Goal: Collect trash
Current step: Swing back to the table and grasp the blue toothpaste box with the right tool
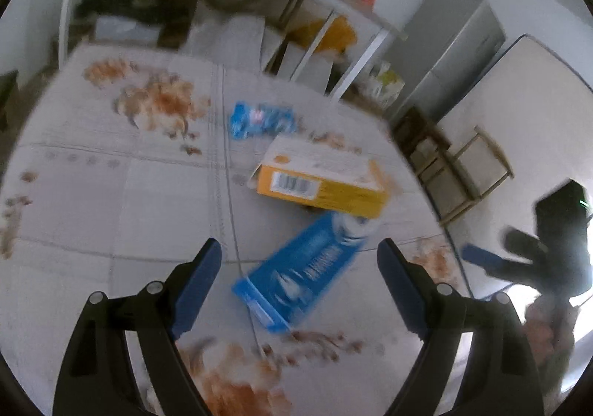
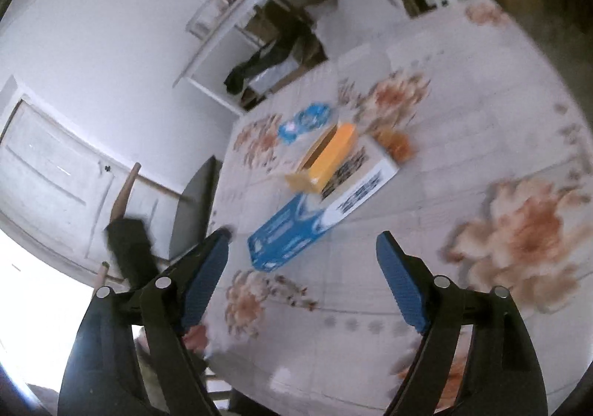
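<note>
A flat blue carton lies on the flowered tablecloth, with a yellow and white box just beyond it and a crumpled blue wrapper farther back. My left gripper is open above the blue carton's near end, empty. The right gripper shows at the right edge of this view. In the right wrist view the blue carton, the yellow box and the wrapper lie ahead. My right gripper is open and empty, hovering near the blue carton.
A white shelf unit with clutter stands behind the table. A grey cabinet and a wooden chair stand to the right. A white door and a dark chair back are beside the table edge.
</note>
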{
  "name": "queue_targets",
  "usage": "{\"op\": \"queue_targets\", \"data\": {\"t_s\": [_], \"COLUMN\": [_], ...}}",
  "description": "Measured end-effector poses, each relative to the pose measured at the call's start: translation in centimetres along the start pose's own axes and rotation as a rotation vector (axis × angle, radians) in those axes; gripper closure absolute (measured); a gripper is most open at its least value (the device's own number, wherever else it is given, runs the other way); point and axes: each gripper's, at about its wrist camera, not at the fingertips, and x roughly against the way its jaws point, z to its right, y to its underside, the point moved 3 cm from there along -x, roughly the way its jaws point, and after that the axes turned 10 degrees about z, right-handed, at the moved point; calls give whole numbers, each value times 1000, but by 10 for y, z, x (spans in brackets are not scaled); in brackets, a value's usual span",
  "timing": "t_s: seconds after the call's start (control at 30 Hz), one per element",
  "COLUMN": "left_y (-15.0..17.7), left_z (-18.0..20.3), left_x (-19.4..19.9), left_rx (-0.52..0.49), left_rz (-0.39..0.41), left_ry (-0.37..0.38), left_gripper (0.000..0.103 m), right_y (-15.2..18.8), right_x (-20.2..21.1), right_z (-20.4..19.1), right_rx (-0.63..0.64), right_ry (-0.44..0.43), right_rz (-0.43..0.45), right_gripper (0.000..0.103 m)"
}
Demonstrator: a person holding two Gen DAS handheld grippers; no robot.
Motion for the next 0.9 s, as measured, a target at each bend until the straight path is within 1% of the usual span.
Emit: {"op": "queue_targets", "data": {"t_s": [0.03, 0.07, 0.17, 0.27, 0.37, 0.47, 0.53, 0.6, 0.7, 0.77, 0.8, 0.83, 0.9], "left_y": [1, 3, 13, 38, 68, 92, 98, 99, 95, 84, 81, 77, 69], "left_z": [-3, -4, 5, 32, 64, 91, 97, 96, 84, 68, 63, 57, 45], "left_x": [-13, -22, -25, -16, -7, 5, 12, 20, 32, 36, 38, 40, 43], "left_rx": [16, 35, 49, 71, 74, 53, 47, 53, 62, 85, 99, 121, 161], "left_rz": [-51, -85, -131, -206, -279, -333, -328, -305, -256, -223, -212, -194, -162], "left_ry": [23, 43, 118, 300, 452, 542, 561, 555, 501, 451, 436, 414, 382], "left_gripper": [20, 20, 20, 20, 19, 19, 19, 19, 19, 19, 19, 19, 19], "right_y": [3, 5, 7, 9, 8, 4, 3, 5, 10, 14, 17, 19, 23], "right_x": [-2, -5, 4, 14, 6, -13, -26, -41, -63, -72, -74, -76, -78], "right_z": [1, -3, 2, 9, 14, 12, 6, 2, -1, 0, 1, 3, 9], "right_rx": [-6, -4, 5, 8, 15, 44, 94, 150, 246, 300, 316, 324, 312], "right_ry": [3, 15, 61, 97, 138, 188, 235, 284, 374, 415, 435, 452, 461], "right_rz": [-12, -19, -26, -26, -40, -61, -74, -95, -127, -139, -144, -148, -160], "right_gripper": [25, 25, 25, 25, 25, 25, 24, 24, 24, 25, 31, 42, 49]}}
